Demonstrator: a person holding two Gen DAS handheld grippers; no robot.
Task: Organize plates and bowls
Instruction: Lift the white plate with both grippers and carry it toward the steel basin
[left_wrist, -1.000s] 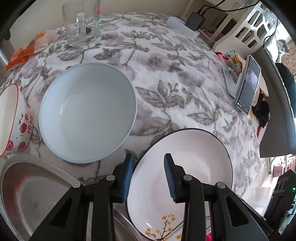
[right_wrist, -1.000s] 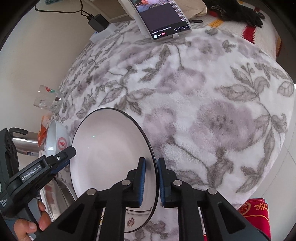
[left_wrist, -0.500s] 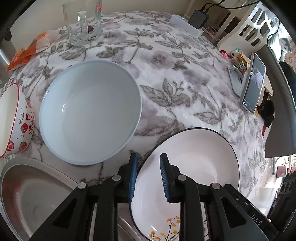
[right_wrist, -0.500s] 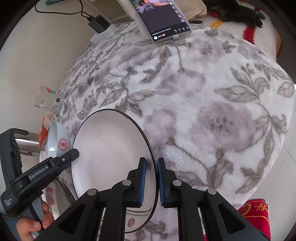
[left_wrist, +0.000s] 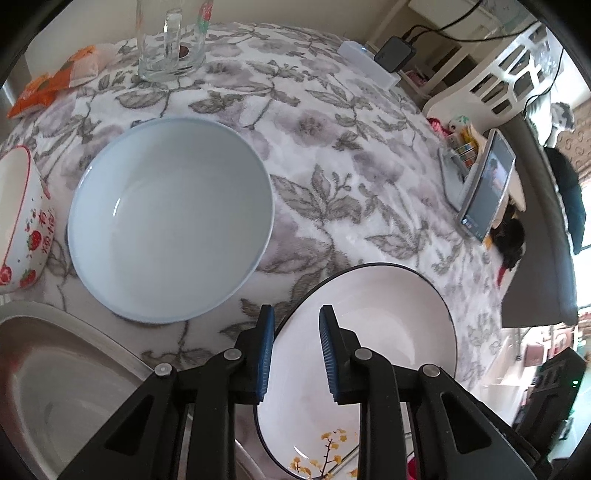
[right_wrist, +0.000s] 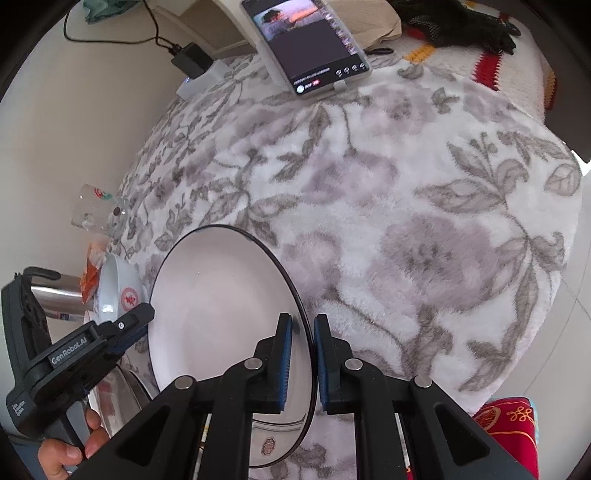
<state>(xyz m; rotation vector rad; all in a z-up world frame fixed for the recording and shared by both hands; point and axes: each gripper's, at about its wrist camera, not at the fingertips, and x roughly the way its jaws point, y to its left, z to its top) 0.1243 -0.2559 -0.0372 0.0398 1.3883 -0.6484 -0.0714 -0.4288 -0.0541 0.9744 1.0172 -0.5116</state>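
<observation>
A white plate with a black rim and yellow flowers is held between both grippers over the floral cloth. My left gripper is shut on its near-left rim, one blue pad outside the rim and one inside. In the right wrist view the same plate is tilted, and my right gripper is shut tight on its right rim. The left gripper shows at the plate's far edge, with a hand on its handle. A pale blue bowl sits empty to the left, beside a strawberry-patterned bowl.
A steel pan lies at the lower left, partly under the plate. A glass mug and an orange packet are at the back. A propped phone stands at the right, and a charger sits at the far edge.
The left gripper's jaws have narrowed around the plate's rim. The right gripper keeps the same hold and neither hand has shifted.
</observation>
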